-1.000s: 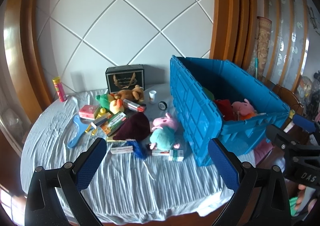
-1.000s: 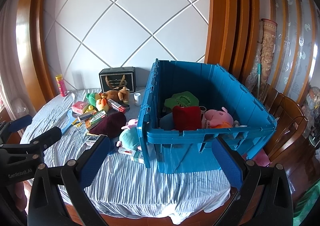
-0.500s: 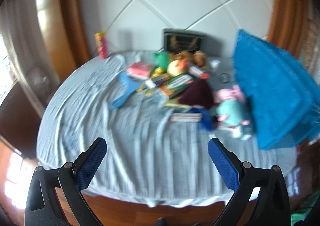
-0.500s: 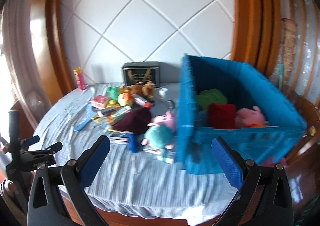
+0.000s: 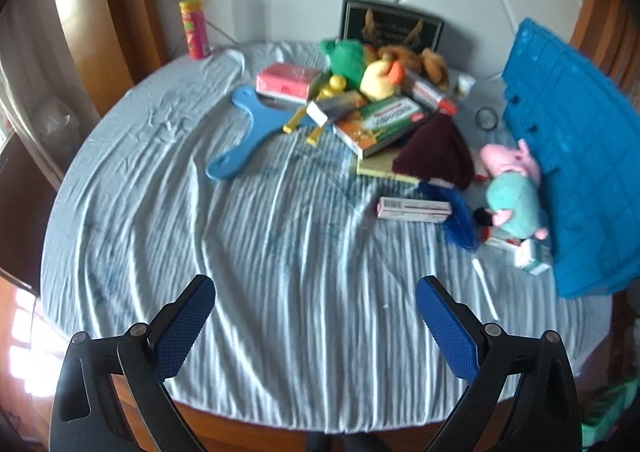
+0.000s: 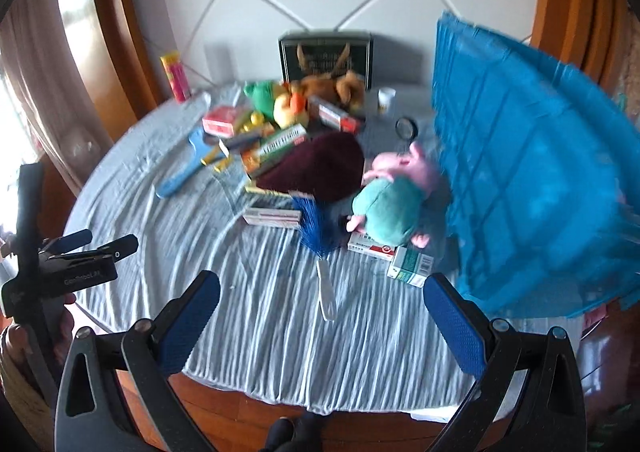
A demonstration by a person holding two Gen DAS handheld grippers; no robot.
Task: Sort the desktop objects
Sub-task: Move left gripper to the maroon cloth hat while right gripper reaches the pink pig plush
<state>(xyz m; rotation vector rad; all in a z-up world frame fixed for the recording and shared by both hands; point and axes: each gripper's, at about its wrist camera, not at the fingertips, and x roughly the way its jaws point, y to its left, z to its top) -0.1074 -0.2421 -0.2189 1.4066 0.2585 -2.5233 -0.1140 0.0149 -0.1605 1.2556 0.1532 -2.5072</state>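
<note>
Both tongs — left gripper [image 5: 314, 310] and right gripper [image 6: 320, 312] — hang agape and empty over the near cloth. Far right, a plush pig [image 6: 394, 194] lies beside the blue crate [image 6: 528, 172] (soft, light; probably best pinched at its belly).

Jumbled toys [image 5: 510, 188] and boxes [image 5: 414, 209] beside blue crate [image 5: 580, 156].

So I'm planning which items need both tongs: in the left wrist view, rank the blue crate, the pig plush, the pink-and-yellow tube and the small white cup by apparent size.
1. Blue crate
2. Pig plush
3. Pink-and-yellow tube
4. Small white cup

The tube and cup sit farther back, so they may look smaller than they are.
</note>
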